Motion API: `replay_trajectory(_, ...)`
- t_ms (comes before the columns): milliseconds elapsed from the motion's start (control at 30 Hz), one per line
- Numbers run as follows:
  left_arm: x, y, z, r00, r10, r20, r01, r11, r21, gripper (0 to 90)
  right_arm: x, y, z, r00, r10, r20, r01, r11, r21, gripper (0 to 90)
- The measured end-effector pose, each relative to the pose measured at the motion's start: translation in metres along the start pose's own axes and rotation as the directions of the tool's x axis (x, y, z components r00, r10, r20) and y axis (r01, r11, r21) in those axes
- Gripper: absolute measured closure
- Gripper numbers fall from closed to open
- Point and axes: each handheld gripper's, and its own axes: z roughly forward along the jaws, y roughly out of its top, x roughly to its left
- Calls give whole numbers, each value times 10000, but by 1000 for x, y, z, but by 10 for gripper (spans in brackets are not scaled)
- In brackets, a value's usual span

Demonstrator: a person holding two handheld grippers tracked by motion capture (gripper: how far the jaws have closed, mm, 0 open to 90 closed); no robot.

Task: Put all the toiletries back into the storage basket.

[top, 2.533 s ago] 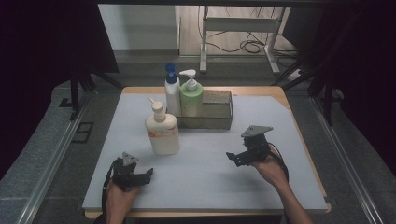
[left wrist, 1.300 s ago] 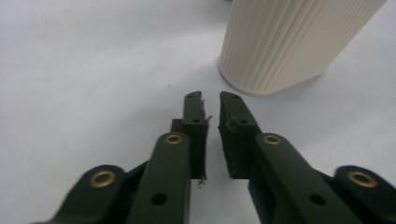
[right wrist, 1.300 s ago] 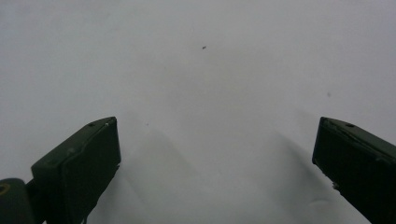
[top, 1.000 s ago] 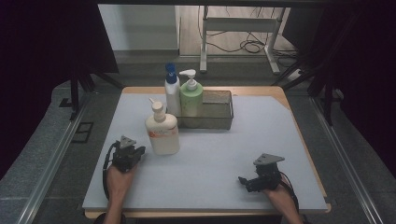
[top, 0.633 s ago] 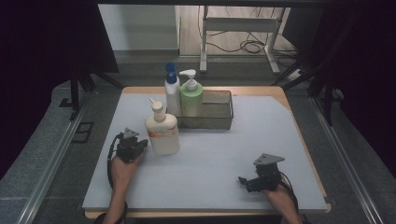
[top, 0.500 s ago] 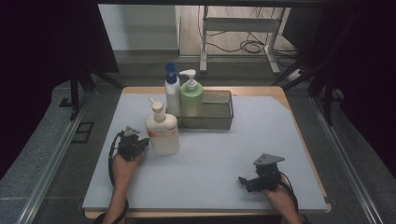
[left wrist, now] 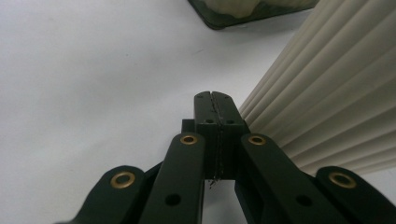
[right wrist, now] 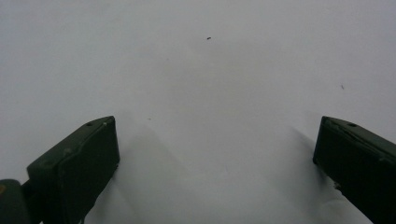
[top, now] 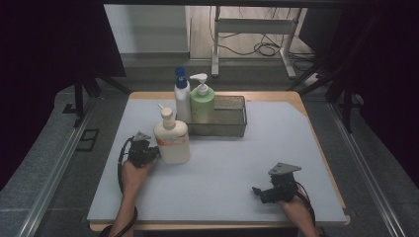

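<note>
Sideways, shut left tongs (left wrist: 215, 100) against cream bottle (left wrist: 327, 93)

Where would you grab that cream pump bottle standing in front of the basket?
Probably around the cream pump bottle at its ribbed body, coming level from its left, where the shut left gripper is. It stands upright, the basket crowds it behind, and the pump head looks too narrow to hold steadily.

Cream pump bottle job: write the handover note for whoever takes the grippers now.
Left gripper: jaws shut, empty, tip beside the cream pump bottle; contact unclear.
Right gripper: jaws open, empty, low over the bare mat near the front right.
Cream pump bottle stands upright on the mat, in front of the wire basket. Green pump bottle is in the basket; the blue-capped bottle stands at its left end.
Done: nothing gripped.
Left: probably open the left jaws and take the cream bottle.
</note>
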Motion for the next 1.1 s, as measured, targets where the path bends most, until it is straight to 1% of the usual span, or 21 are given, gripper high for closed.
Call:
replay_trajectory(67, -2, 0, 0, 10000, 80, 24, -80, 10000, 43, 892, 0, 0, 0, 10000, -2, -2, 2, 10000, -2, 0)
replay_trajectory(300, -15, 0, 3, 9989, 399, 242, -402, 9991, 125, 892, 0, 0, 0, 10000, -2, -3, 2, 10000, -5, 0)
replay_trajectory(333, -17, 0, 3, 9982, 518, 308, -523, 9985, 145, 892, 0, 0, 0, 10000, -1, -3, 1, 10000, -5, 0)
replay_trajectory(467, -22, 0, 5, 9965, 717, 439, -726, 9972, 172, 892, 0, 0, 0, 10000, -1, -4, 1, 10000, -6, 0)
replay_trajectory(600, -26, -1, 7, 9953, 760, 598, -772, 9968, 188, 891, 0, 0, 0, 10000, -2, -4, 2, 10000, -8, 0)
replay_trajectory(933, -36, 0, 11, 9932, 873, 771, -894, 9957, 245, 891, 0, 0, 0, 10000, -3, -6, 3, 10000, -10, 0)
replay_trajectory(1100, -45, 1, 14, 9900, 1053, 943, -1091, 9934, 361, 891, 0, 0, 0, 10000, -4, -6, 4, 10000, -11, 0)
